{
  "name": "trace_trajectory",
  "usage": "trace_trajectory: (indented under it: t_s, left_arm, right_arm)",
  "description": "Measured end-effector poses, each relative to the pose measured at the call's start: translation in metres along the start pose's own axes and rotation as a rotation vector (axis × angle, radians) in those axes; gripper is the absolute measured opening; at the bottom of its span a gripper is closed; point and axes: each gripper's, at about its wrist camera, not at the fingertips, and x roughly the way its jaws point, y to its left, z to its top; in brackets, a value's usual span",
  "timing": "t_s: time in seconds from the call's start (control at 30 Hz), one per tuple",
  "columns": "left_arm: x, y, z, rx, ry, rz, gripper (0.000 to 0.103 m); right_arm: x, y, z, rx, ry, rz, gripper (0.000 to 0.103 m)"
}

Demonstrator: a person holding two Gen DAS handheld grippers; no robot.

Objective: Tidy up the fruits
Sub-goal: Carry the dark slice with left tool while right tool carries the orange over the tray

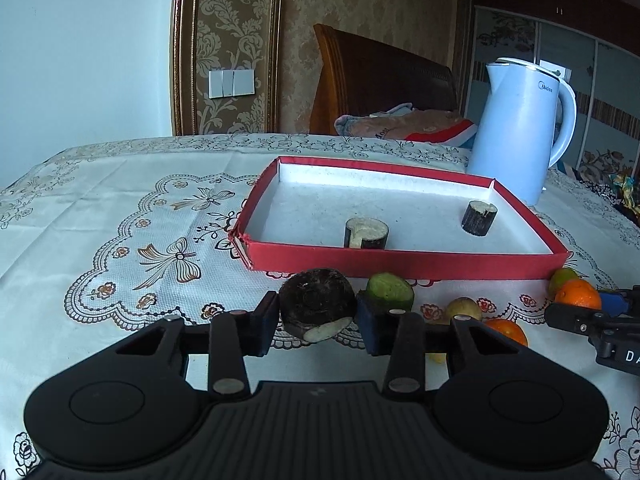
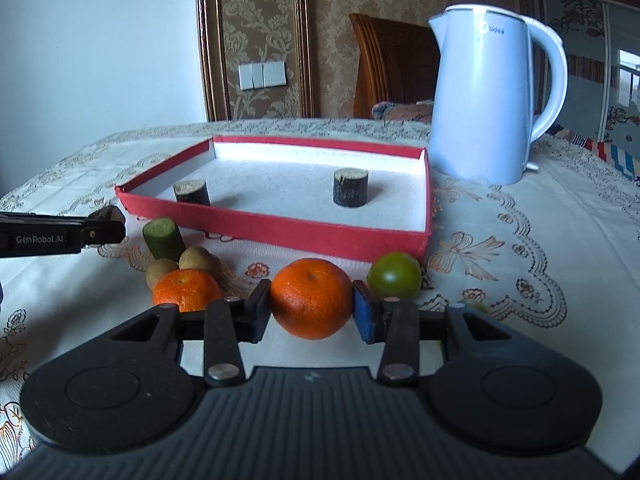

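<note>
The left tool (image 1: 317, 316) pinches a dark, round piece (image 1: 316, 304) with a pale cut face, one pad pressed on each flank, so it can be carried over the low red wall of the box (image 1: 400, 264) just ahead. Whether that piece is clear of the tabletop (image 1: 100, 208) or resting on it I cannot tell from this angle. Inside the box 2 short dark stubs (image 1: 366, 233) stand upright and well apart, which suggests the box is where sorted pieces go, with most of its white floor bare. Right of the dark piece, a green chunk (image 1: 390, 292) lies near the box's front wall, then a small tan fruit (image 1: 464, 308) and an orange (image 1: 506, 330) partly behind the tool's arm.

The right tool (image 2: 312, 310) is clamped on an orange (image 2: 312, 298), gripped across its widest part, likely so the round skin does not slip out. A second orange (image 2: 186, 288) sits to its left with 2 tan fruits (image 2: 198, 259) behind it, and a green round fruit (image 2: 394, 276) just to its right, near the box corner.

The left view alone shows the dark piece's cut face and how its pads sit. The right view alone shows the green round fruit whole, the spread of loose fruit along the box front, and the left tool from the side. Both show the pale blue kettle (image 2: 492, 96) beyond the box.
</note>
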Motion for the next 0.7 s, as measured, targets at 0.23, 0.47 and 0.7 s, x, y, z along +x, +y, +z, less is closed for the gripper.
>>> trace_trajectory:
  t_s: [0.23, 0.47, 0.7]
  left_arm:
    - [0.004, -0.009, 0.012, 0.007, -0.027, 0.008, 0.041]
    - [0.025, -0.022, 0.038, 0.023, -0.039, 0.016, 0.041]
    - [0.059, -0.031, 0.064, 0.011, -0.024, 0.035, 0.041]
  right_arm:
    - [-0.002, -0.003, 0.016, -0.038, -0.059, -0.067, 0.040]
    - [0.026, -0.023, 0.046, -0.006, -0.040, -0.123, 0.040]
    - [0.070, -0.038, 0.061, 0.033, 0.052, -0.138, 0.040]
